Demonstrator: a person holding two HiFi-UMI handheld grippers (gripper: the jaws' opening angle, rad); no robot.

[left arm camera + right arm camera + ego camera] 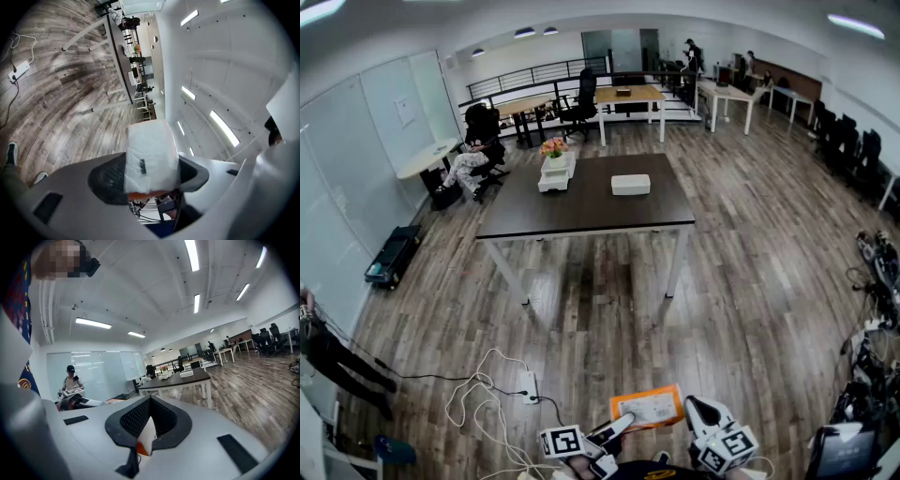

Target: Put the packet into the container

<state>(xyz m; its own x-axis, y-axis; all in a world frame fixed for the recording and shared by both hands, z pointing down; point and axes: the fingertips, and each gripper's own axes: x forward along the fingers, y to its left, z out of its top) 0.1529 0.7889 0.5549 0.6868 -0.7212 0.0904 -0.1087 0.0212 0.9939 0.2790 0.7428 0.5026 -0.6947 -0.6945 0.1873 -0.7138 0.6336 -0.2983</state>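
An orange packet with a white label hangs low at the bottom of the head view, held between both grippers. My left gripper is shut on its left edge; in the left gripper view the packet fills the gap between the jaws of that gripper. My right gripper is shut on the right edge. A thin white and orange corner of the packet shows pinched in the jaws of the right gripper. The white container sits far off on the dark table.
A white planter with flowers stands on the table's left part. A power strip and white cables lie on the wooden floor near my feet. A seated person is at the far left. Desks and chairs line the back and right.
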